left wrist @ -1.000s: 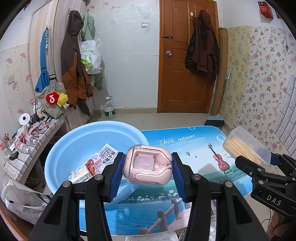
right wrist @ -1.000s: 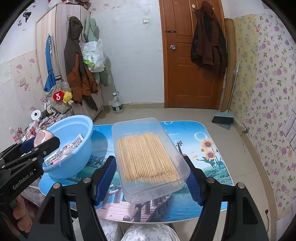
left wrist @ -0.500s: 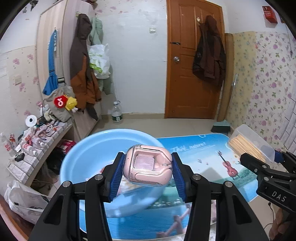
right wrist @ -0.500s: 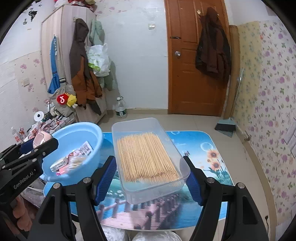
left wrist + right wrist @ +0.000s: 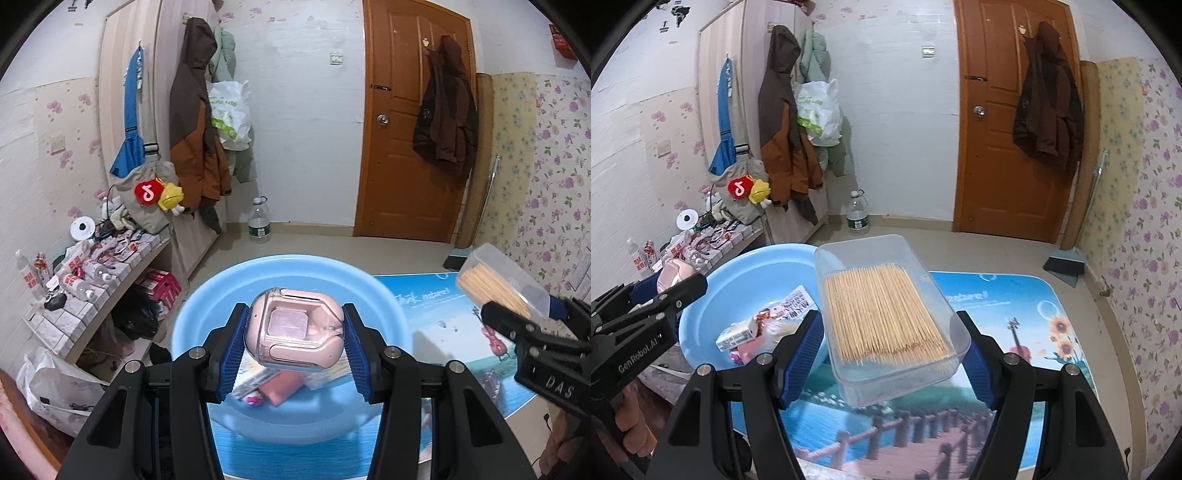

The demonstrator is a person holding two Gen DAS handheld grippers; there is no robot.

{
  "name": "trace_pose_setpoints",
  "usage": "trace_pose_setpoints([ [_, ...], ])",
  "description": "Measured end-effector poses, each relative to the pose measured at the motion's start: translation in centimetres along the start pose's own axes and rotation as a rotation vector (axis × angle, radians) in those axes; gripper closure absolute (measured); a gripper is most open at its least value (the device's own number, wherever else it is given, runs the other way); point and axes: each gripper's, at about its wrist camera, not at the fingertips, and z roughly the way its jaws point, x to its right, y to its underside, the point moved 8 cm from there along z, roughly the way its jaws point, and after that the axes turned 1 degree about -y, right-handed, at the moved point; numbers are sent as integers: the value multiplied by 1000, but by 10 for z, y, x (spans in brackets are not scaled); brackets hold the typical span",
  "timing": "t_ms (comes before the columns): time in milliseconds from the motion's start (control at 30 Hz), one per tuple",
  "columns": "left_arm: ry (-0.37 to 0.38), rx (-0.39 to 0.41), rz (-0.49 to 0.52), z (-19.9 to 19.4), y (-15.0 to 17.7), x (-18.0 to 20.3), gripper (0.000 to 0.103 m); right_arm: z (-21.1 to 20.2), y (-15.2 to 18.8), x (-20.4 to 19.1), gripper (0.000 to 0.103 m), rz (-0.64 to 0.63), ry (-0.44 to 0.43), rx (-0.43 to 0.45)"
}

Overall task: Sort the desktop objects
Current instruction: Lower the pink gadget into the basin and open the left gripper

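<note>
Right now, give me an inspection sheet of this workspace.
Surface: table with printed scenery mat.
Job's things: pink case above blue basin; clear box of sticks raised over the table.
Clutter: packets in the basin.
Grippers: left claw shut on the case; right claw shut on the box.
Cables: nothing seen.
Surroundings: door, hung coats, water bottle, broom.
</note>
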Motion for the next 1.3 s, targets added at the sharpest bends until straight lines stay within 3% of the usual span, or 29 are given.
trace_pose_setpoints([
  [333, -46, -2, -29, 13, -8, -51, 55, 23, -12, -60, 30, -48, -59, -4],
  [567, -45, -57, -46, 39, 9, -64, 55, 45, -5, -85, 30, -83, -79, -44],
  [1200, -18, -119, -6, 84, 23, -59, 55, 96, 10, -86, 30, -93, -75, -123],
  [1267, -22, -138, 4, 89, 27, -57, 49, 99, 11, -86, 30, -92, -75, -128],
  [1300, -25, -142, 9, 90, 28, -56, 30, 101, 12, -86, 30, -92, -76, -131],
])
